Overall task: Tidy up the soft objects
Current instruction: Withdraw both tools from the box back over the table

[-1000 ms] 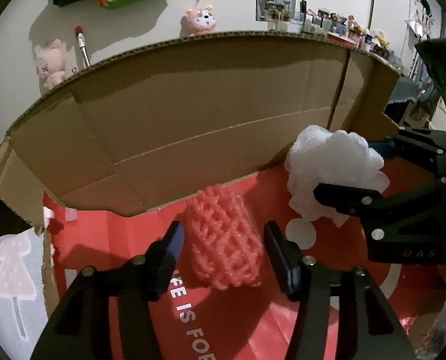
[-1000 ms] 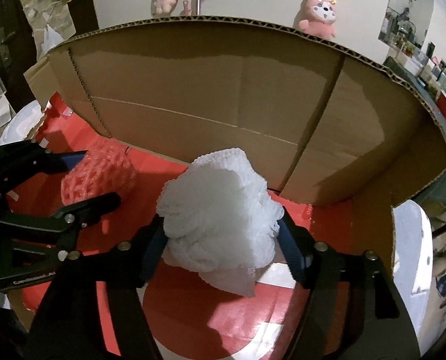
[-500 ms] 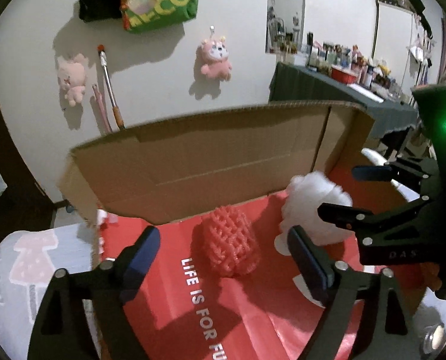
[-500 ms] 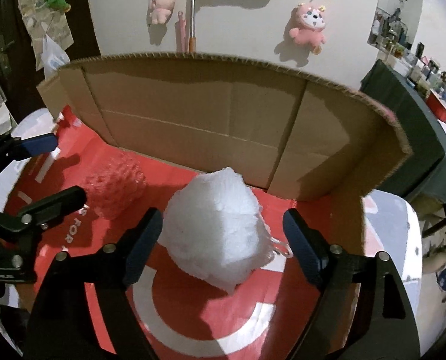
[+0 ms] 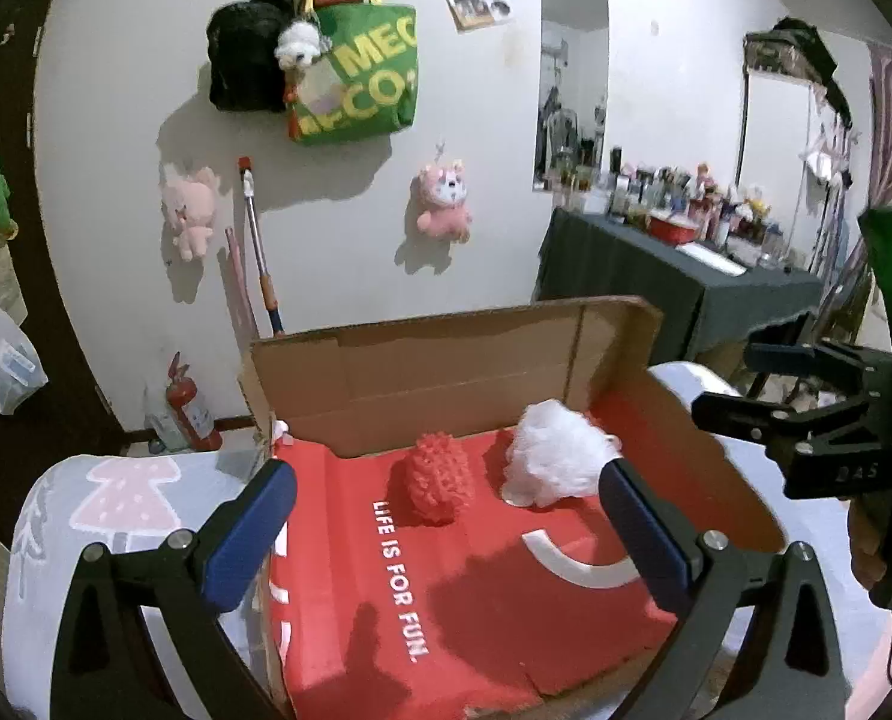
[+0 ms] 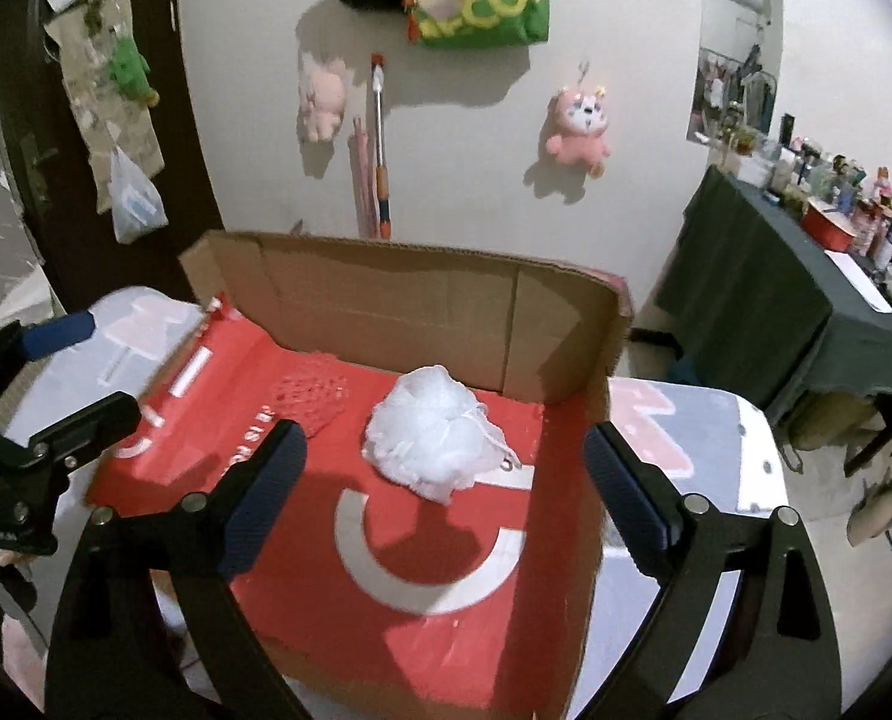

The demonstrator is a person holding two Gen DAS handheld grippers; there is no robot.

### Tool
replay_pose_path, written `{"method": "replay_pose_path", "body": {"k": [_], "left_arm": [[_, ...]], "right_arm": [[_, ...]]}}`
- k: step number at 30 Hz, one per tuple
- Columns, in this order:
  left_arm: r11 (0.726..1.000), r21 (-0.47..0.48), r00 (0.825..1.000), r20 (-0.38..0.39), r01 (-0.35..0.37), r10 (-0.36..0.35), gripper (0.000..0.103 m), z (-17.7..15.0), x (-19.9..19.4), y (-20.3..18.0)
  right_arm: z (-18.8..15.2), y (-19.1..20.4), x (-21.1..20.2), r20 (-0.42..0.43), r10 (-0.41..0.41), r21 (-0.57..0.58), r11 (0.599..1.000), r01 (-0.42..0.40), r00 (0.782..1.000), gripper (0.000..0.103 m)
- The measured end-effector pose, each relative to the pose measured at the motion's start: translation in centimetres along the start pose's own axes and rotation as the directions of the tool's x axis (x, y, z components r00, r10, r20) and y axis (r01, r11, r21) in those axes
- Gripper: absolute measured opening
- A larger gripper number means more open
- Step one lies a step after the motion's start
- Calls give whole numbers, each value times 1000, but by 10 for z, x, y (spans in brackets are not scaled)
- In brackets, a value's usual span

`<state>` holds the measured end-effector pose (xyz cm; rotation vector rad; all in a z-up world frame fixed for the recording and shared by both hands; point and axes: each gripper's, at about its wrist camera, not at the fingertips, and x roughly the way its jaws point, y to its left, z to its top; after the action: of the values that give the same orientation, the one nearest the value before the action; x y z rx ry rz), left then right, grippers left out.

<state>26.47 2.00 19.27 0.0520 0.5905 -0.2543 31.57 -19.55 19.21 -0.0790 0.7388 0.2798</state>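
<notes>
Blurring hides the red mesh ball (image 6: 311, 399) behind the right claw (image 6: 446, 489).

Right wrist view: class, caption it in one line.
Open right gripper above white mesh puff and red net sponge in cardboard box.

Both views are fisheye, each mounted on a claw and looking forward and downward along its 2 fingers, which frame the bottom of the picture. The left wrist view looks from above into the open cardboard box (image 5: 446, 360) toward the white wall, with the right claw (image 5: 805, 420) at its right edge. The right wrist view looks at the same box (image 6: 416, 300) from farther right, with the left claw (image 6: 56, 384) at its left edge. They share the box's red floor, the pink net ball (image 5: 437, 477), the white mesh puff (image 6: 434, 438) and the wall's plush toys.
</notes>
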Motion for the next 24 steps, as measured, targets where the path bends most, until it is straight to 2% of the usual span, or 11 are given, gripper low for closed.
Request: {"method": "replay_pose_path", "body": {"k": [4,8,13,16,21,24], "left_arm": [[1000,-15,999,47,14,-13,103,-8,-33,-3],[1000,-5,996,92,12,-12,103,-22,-65,-11],[1000,3,991,136,-8,8,103,-45,-95,-20],[1000,-1,988,155,2,-1,103,-64,-114,-27],[1000,-15,984,177,9,-6,103,-98,-138,-38],[1000,-24,981,195,19,-14,103,-119,-153,-45]], "right_arm": [[-16,6,-41,76,-27,-22,999,29,997,95],[-38,11,-82,167,-64,-27,997,69,984,95],[-73,21,-126,244,-71,-45,995,85,967,95],[-94,31,-143,270,-73,-58,994,92,960,95],[-142,55,-173,345,-100,-94,986,141,933,95],[-166,64,-185,367,-94,-80,988,132,926,95]]}}
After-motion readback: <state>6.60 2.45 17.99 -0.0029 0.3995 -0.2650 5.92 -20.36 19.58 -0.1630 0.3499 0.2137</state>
